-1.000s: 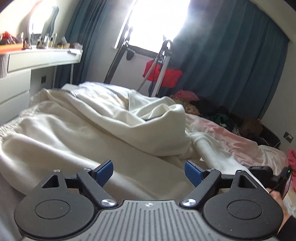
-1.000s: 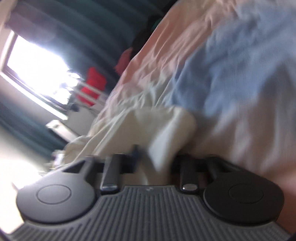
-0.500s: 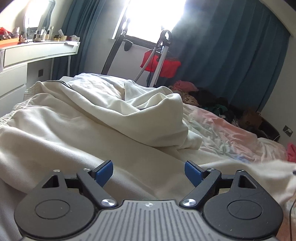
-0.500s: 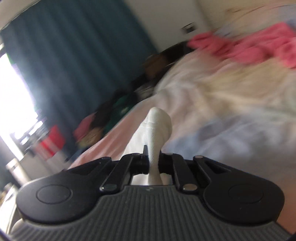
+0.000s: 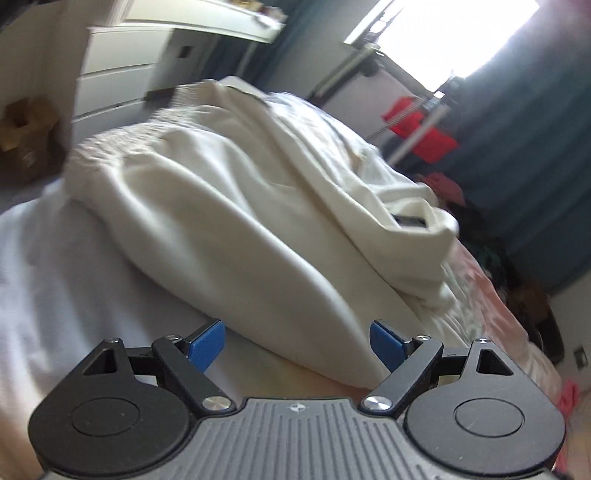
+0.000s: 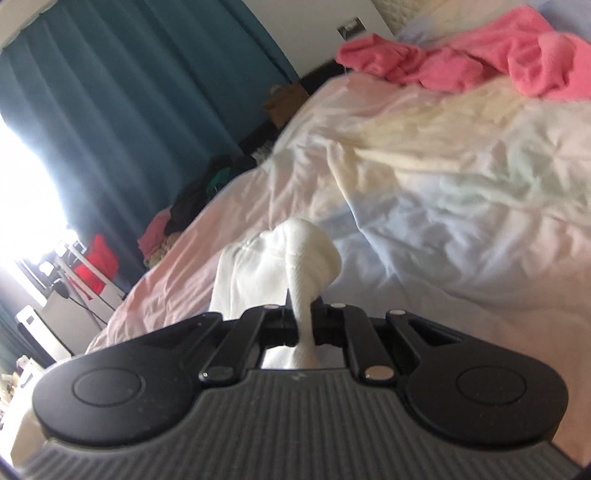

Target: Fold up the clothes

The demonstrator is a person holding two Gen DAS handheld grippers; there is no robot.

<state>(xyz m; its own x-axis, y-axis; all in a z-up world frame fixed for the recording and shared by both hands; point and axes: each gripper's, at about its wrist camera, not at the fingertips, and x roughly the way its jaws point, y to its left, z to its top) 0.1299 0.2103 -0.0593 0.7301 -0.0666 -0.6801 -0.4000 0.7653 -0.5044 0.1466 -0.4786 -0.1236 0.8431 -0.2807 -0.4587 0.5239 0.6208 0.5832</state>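
Teal curtains [image 6: 110, 92], bright window [image 5: 450, 33]

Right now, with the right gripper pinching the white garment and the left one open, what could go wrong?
1. The right gripper is shut on only a thin bunched bit of the white garment, so a hard pull might slip it free.
2. The left gripper is open and holds nothing, so the garment's crumpled bulk may drag and fold unevenly.
3. The pink clothes lie on the bed, where a wide swing could catch them.
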